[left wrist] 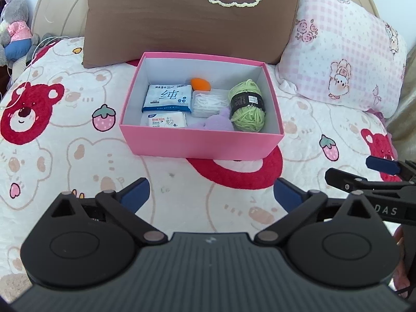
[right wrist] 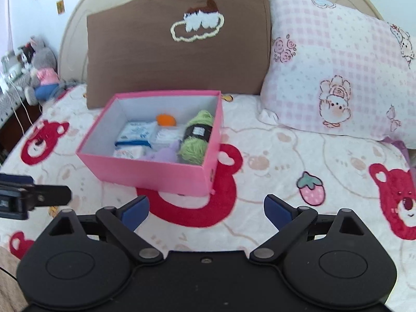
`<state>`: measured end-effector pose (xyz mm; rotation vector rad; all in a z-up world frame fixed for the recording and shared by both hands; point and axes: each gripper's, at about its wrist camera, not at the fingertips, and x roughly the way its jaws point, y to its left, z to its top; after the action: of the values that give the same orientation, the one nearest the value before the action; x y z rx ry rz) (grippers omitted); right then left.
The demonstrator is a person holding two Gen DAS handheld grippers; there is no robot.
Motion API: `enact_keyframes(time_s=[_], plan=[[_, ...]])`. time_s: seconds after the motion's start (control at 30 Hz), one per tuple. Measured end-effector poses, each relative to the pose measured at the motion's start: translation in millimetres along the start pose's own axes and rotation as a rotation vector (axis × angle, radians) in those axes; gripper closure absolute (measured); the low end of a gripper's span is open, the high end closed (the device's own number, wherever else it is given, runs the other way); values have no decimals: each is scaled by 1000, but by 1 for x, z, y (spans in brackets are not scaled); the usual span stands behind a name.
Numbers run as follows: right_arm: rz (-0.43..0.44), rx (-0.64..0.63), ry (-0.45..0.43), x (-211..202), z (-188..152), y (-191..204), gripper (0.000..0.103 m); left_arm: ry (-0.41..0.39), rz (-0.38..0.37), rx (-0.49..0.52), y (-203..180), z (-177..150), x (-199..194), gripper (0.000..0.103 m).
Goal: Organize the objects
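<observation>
On fleecy bedspread (left wrist: 78, 161) | rectangular pink box (left wrist: 202, 143) (fuzzy green yarn (left wrist: 248, 106) inside) | both claws wide, empty

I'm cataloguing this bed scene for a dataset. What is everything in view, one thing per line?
box: 1, pink, on the bedspread
yarn ball: 1, green, box's right side
wipes pack: 1, blue-white, box's left
small pack: 1, white, front left of box
clear case: 1, box's middle
orange item: 1, box's back
purple plush: 1, box's front
brown pillow: 1, behind box
pink checked pillow: 1, right
grey plush toy: 1, far left
bedspread: 1, white with red bears
left gripper: open, empty
right gripper: open, empty
</observation>
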<state>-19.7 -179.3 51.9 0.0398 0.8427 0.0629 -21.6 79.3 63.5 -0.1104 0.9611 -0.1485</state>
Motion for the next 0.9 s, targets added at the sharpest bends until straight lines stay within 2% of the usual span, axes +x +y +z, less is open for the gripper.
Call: enact_keyframes(time_s=[0.23,0.57,0.7,0.9], plan=[[-10,33,8,-3,-1,-7,6,25,-2,-5,-3,-2,-2,0],[-36,66,27,-7,-4,-17,6,59,59,13,-9,-4,1,0],[4,127,69,-10,-2,-23,6,60,90,24,-12,-5,4,0],[-27,130,86,-13,-3,-26,6,58,90,52,-19,1,6,0]])
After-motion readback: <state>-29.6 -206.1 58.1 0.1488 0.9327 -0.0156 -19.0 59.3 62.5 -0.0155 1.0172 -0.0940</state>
